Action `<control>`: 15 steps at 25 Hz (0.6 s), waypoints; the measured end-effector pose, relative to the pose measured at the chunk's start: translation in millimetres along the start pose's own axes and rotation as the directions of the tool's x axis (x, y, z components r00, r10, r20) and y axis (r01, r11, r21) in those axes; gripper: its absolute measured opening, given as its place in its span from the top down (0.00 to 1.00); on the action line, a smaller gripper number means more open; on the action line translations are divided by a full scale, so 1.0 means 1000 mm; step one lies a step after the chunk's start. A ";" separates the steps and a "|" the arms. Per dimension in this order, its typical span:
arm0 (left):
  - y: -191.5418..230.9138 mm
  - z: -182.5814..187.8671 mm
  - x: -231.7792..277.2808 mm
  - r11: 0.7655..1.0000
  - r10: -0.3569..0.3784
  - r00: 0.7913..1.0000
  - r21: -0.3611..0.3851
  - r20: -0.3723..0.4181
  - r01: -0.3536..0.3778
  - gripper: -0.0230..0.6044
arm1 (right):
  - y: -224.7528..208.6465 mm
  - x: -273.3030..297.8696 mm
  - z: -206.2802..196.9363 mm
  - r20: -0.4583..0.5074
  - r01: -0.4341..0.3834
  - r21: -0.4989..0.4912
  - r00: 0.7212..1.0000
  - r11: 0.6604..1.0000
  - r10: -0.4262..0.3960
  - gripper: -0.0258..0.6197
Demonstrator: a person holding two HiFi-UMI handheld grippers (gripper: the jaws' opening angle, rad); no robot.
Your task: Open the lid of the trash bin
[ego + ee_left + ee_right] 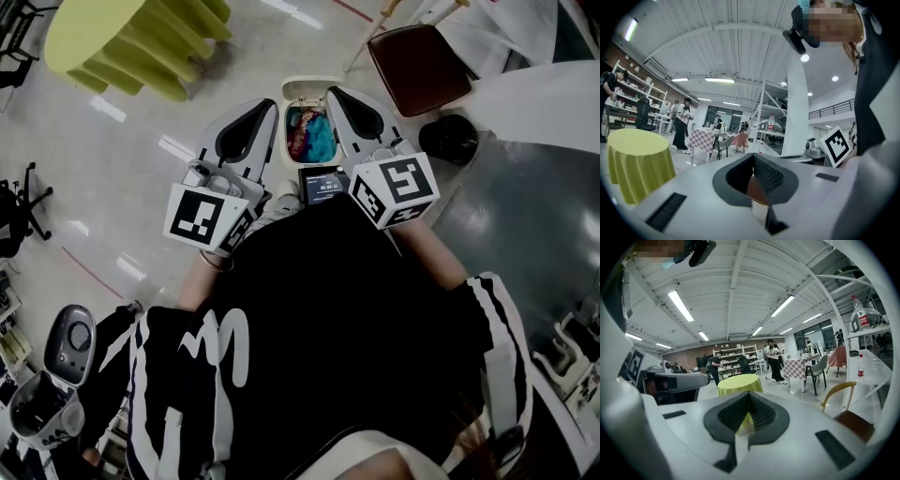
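Observation:
In the head view the white trash bin (302, 86) stands on the floor straight below, between my two grippers. Its top shows blue and pink contents (314, 136); I cannot make out a lid. My left gripper (270, 106) is held up at chest height to the left of the bin, jaws together and empty. To the bin's right, my right gripper (334, 93) is also shut on nothing. Both gripper views look out level across the room, past the left gripper (753, 157) and the right gripper (749, 394), and the bin is not in them.
A yellow-green draped round table (141, 42) stands far left, a brown chair (417, 66) far right with a black round object (448, 138) beside it. A small screen (323, 183) sits just below the bin. People stand by tables in the background (680, 124).

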State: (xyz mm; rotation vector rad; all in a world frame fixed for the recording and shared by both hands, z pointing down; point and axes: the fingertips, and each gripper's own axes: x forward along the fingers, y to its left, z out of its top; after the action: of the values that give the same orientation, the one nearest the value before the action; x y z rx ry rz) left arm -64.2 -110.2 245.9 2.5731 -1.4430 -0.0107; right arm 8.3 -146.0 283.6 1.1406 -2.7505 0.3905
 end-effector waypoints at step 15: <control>-0.002 0.001 -0.002 1.000 -0.001 1.000 0.002 0.000 0.001 0.95 | 0.001 -0.002 0.002 -0.010 -0.008 -0.015 1.000 1.000 0.007 0.96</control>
State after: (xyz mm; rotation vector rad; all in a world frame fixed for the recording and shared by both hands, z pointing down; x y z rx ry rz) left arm -63.8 -108.1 244.4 2.5756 -1.4430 -0.0095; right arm 9.0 -145.0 281.0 1.1220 -2.7451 0.3752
